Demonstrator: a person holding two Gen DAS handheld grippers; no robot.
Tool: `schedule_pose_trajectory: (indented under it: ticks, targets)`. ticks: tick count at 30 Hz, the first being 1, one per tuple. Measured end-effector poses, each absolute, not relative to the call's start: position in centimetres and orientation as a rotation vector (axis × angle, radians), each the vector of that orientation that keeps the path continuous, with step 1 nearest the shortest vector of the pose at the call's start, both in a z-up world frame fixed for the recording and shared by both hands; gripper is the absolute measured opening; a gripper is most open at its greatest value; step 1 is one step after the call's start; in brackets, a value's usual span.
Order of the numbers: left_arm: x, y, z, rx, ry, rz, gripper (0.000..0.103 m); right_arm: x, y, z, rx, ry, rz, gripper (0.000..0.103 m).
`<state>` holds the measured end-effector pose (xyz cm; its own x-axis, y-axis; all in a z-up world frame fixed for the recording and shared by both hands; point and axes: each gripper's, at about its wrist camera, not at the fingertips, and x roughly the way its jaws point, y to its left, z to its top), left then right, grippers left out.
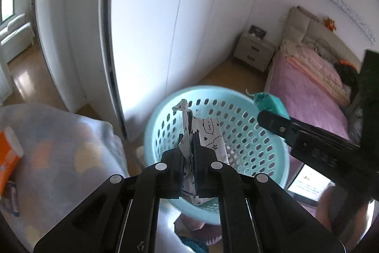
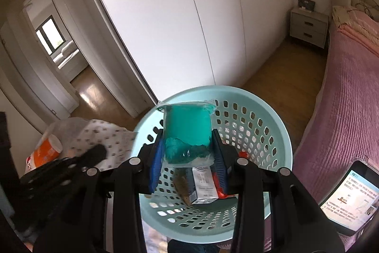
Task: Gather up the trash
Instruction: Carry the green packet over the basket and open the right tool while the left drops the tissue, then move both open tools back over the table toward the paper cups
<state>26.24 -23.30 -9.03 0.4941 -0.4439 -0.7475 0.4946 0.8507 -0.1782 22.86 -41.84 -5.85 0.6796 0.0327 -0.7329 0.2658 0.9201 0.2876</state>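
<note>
Clearly, the largest thing of the task is the light blue basket point(image 2: 279, 132), a round plastic one with many holes in its wall, and both grippers are held over its mouth. It is judged stiff and light, and its thick rim would be the place to take it. At its bottom a small carton point(image 2: 205, 186) and some other scraps are seen.

Next in size is the green packet point(image 2: 187, 132), a clear plastic bag with soft green material inside. It is pinched between the two fingers of the right gripper point(image 2: 187, 153), which press on its lower sides. It is judged light and squashy, and the film may be slippery, so a grip across the bulk is safer than one at the thin sealed edge.

The smallest is the printed wrapper point(image 1: 208, 134), white with small drawings. It is clamped at its lower part by the left gripper point(image 1: 189, 146), whose fingers are nearly together. Being thin, crumpled and very light, it can be held anywhere, but it may cling to the fingers when released.
</note>
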Motion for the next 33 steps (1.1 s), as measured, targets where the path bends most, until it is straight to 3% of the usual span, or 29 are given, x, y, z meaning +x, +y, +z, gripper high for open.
schedule_pose_trajectory:
  ticks: [2, 3, 5, 7, 9, 10, 12, 22, 33]
  targets:
    - [26.8, -23.9, -9.7, 0.066, 0.888, -0.565, 0.016, 23.3, -42.0, -6.4, 0.396, 0.828, -0.135, 0.035]
    - [27.2, -24.0, -10.0, 0.062, 0.893, -0.566, 0.029, 23.5, -42.1, -6.6, 0.399, 0.831, -0.135, 0.036]
    - [27.5, -23.8, -10.4, 0.05, 0.895, -0.562, 0.035, 24.1, -42.3, -6.7, 0.404, 0.838, -0.132, 0.036]
    - [27.5, -23.9, -10.3, 0.051, 0.891, -0.568, 0.052, 24.3, -42.3, -6.9, 0.404, 0.844, -0.129, 0.037]
    - [27.1, -23.4, -9.9, 0.065, 0.864, -0.55, 0.059, 24.9, -42.2, -7.2, 0.407, 0.85, -0.123, 0.043]
    - [26.9, -23.1, -9.9, 0.073, 0.859, -0.546, 0.06, 25.2, -42.3, -7.3, 0.409, 0.85, -0.122, 0.051]
    - [27.0, -22.6, -9.1, 0.07, 0.86, -0.545, 0.06, 25.3, -42.5, -7.4, 0.412, 0.85, -0.137, 0.058]
    - [25.6, -17.4, -6.7, -0.024, 0.821, -0.494, 0.06, 23.8, -40.9, -5.8, 0.409, 0.815, -0.096, 0.058]
    - [23.2, -6.5, -1.8, -0.128, 0.707, -0.32, 0.06, 23.3, -33.0, -2.3, 0.309, 0.774, 0.054, 0.058]
